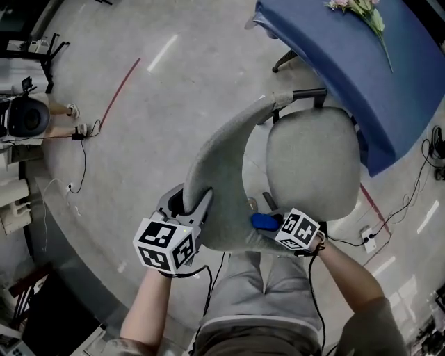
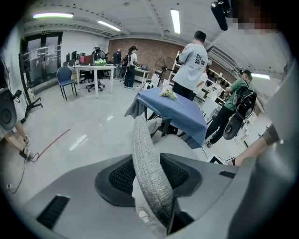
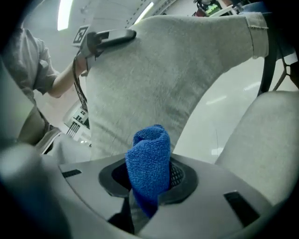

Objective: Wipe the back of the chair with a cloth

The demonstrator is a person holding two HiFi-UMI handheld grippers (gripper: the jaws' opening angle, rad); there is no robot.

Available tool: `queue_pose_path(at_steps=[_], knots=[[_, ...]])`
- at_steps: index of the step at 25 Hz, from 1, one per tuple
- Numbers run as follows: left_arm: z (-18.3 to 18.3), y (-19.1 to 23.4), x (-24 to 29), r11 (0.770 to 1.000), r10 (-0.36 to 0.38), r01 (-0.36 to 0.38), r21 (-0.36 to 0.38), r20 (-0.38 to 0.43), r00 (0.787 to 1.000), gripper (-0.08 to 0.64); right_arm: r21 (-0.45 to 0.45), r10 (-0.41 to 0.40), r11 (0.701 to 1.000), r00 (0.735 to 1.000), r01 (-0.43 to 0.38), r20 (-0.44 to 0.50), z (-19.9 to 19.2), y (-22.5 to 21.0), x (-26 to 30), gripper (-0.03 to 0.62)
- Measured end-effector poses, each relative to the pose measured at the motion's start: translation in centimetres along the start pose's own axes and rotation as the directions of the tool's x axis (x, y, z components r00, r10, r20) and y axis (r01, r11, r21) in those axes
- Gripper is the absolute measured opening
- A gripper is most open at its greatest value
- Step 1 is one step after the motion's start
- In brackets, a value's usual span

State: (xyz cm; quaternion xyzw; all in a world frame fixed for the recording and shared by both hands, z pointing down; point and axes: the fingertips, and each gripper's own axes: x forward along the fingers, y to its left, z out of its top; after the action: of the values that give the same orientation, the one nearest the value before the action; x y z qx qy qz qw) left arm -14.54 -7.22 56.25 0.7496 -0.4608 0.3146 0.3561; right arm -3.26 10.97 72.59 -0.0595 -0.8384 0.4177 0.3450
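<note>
The left tongs (image 2: 152,181) are closed on the upper edge of the chair back (image 1: 222,174), whose grey woven rim runs up between the two pads. The right tongs (image 3: 149,176) are clamped on a rolled blue microfibre cloth (image 3: 149,158), which stands up out of the jaws. In the head view this cloth sits at the seat-side face of the chair back, near its end closest to the person and opposite the left tongs. Whether it touches the fabric cannot be told.

The chair back is covered in pale grey cloth and curves away from the person. The seat (image 1: 313,163) has the same covering and lies just beyond the right tongs.

Beyond the chair stands a table (image 1: 389,104) under a blue tablecloth, with a bunch of flowers (image 1: 361,12) lying on it. The chair stands on a smooth, pale grey floor (image 1: 160,118) that reflects the lights, with a red line (image 1: 122,90) well to the chair's left and black cables (image 1: 82,163) trailing there.

The room past the table is a large workshop. It has a brick wall (image 2: 140,46), ceiling strip lights (image 2: 175,21), a blue chair (image 2: 67,77) beside white desks, and a person in a white shirt (image 2: 194,65) standing behind the table.
</note>
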Motion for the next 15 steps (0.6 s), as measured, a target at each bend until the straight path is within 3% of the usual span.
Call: queue_pose_path(at_steps=[3,6,9,13,15], knots=[[0.1,-0.1,0.0,1.0,-0.003,0.003,-0.007,0.005,1.0,0.173,-0.039,-0.028,0.999,0.979,0.021,-0.204,-6.0,-0.4,-1.7,0.117],[0.0,-0.1,-0.1,1.0,-0.01,0.01,-0.015,0.012,1.0,0.173,0.001,-0.034,0.999,0.966,0.035,-0.255,-8.2,-0.8,-3.0,0.117],[0.0,0.0,0.0,1.0,-0.012,0.013,-0.019,0.016,1.0,0.167,-0.06,-0.026,0.998,0.969,0.012,-0.247,-6.3,0.0,-2.3,0.115],[0.0,-0.2,0.1,1.0,-0.007,0.008,-0.012,0.011,1.0,0.167,-0.113,0.007,0.993,0.989,-0.025,-0.15,0.1,0.5,0.1,0.115],[-0.1,-0.2,0.2,1.0,-0.005,0.005,-0.01,0.01,1.0,0.167,-0.196,-0.011,0.98,0.986,-0.022,-0.165,2.8,0.1,1.0,0.117]])
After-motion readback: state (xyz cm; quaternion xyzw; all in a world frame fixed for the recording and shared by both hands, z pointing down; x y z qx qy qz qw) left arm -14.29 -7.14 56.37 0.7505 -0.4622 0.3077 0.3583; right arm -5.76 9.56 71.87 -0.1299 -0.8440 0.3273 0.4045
